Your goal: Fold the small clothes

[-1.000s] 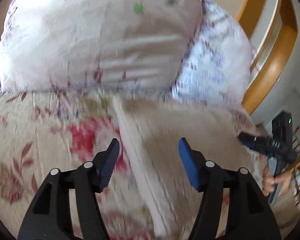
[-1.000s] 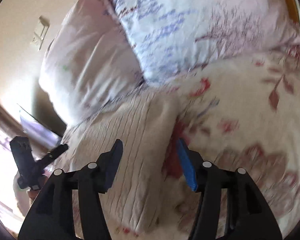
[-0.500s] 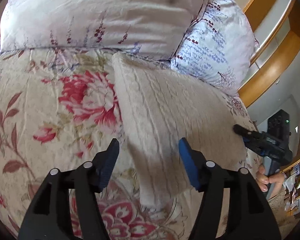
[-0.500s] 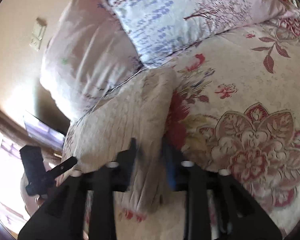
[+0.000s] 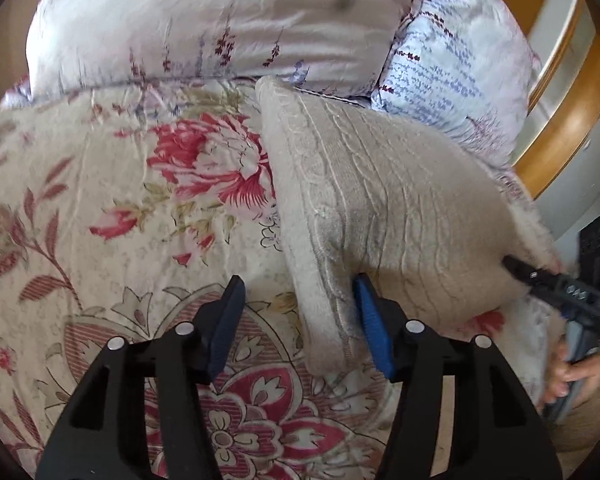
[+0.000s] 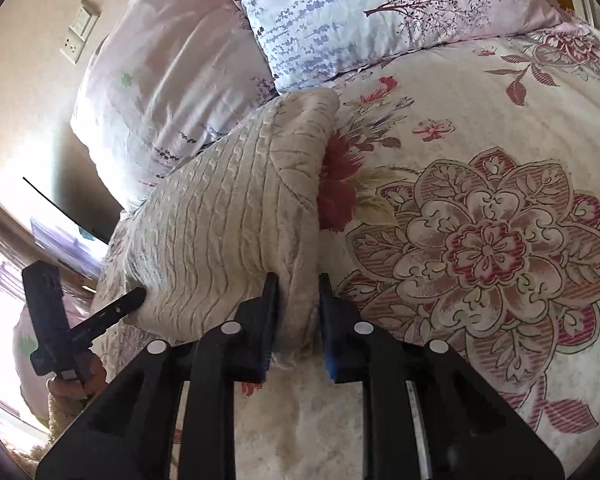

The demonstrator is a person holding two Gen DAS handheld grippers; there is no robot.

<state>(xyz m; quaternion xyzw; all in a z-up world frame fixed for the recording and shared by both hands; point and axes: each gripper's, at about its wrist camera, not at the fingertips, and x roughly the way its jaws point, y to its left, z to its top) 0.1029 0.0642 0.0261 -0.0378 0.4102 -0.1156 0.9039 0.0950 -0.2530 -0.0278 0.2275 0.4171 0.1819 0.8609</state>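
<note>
The beige cable-knit folded garment [image 5: 364, 200] lies on the floral bedspread [image 5: 120, 208], its far corner touching the two pale printed pillows [image 5: 228, 20]. Its knit shows raised vertical ribs and one thick folded edge along the side. The left gripper [image 5: 298, 320] has its blue-padded fingers wide apart, with the near corner of the garment between them; the right pad touches the fabric, the left pad is apart from it. The right gripper [image 6: 298, 316] is clamped on the other near corner of the garment [image 6: 236, 216], and the fabric bunches between its fingers there.
</note>
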